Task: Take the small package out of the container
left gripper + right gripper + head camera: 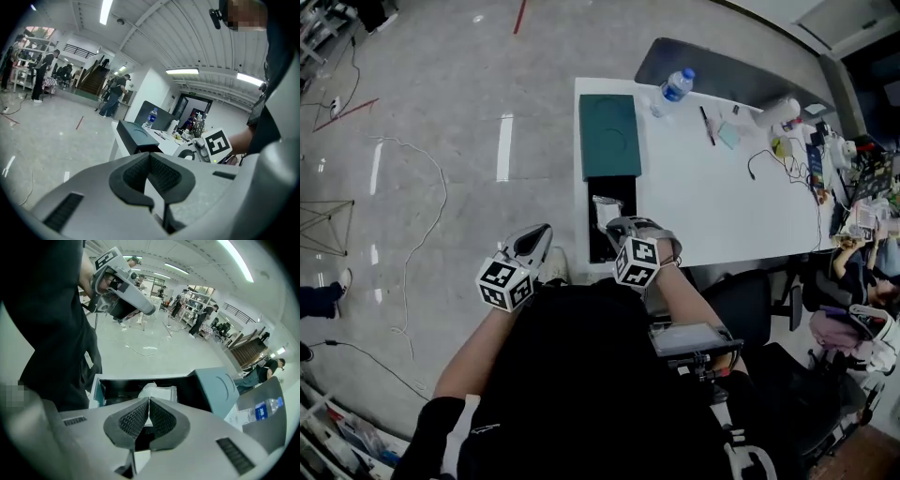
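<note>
1. Your right gripper (148,401) is clamped on the small package (159,393), just above the open container (593,251) at the counter's (712,206) near left corner.
2. Your left gripper (151,159) has its jaws together on nothing, off the counter's left edge.

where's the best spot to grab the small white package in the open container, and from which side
Pinch its thin near edge, coming steeply from above through the open top: the small package lies low inside the container, whose dark walls block a sideways approach. The right gripper looks shut on that edge.
</note>
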The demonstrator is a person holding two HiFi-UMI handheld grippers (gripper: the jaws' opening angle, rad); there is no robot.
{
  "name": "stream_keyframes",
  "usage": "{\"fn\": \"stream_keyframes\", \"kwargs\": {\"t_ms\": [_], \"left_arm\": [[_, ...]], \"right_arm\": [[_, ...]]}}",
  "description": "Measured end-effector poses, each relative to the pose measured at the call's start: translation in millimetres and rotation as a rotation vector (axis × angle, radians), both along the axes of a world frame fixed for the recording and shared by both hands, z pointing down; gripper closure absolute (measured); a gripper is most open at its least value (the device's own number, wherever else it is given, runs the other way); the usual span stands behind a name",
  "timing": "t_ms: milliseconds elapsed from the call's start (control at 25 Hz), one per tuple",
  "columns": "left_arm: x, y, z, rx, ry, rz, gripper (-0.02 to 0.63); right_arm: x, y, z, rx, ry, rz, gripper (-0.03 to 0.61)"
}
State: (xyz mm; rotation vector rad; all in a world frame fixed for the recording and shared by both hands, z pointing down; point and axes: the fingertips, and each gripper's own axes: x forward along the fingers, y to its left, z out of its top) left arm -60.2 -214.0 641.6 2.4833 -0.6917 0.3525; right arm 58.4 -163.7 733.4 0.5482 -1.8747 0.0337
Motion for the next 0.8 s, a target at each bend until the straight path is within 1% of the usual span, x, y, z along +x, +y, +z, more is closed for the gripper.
{"fn": "stream_keyframes", "kwargs": {"t_ms": [600,800], "left_arm": [[32.9,11.0,-5.0,0.019,-0.008,0.099,0.606],[38.9,15.2,-8.3,0.029,-0.006,0.119,0.606]], "right_arm": [[17.8,9.5,-25.5,0.092,-0.061,0.095,0.552],[22.6,12.0,-38.5,0.141,-0.093,0.122,0.552]]}}
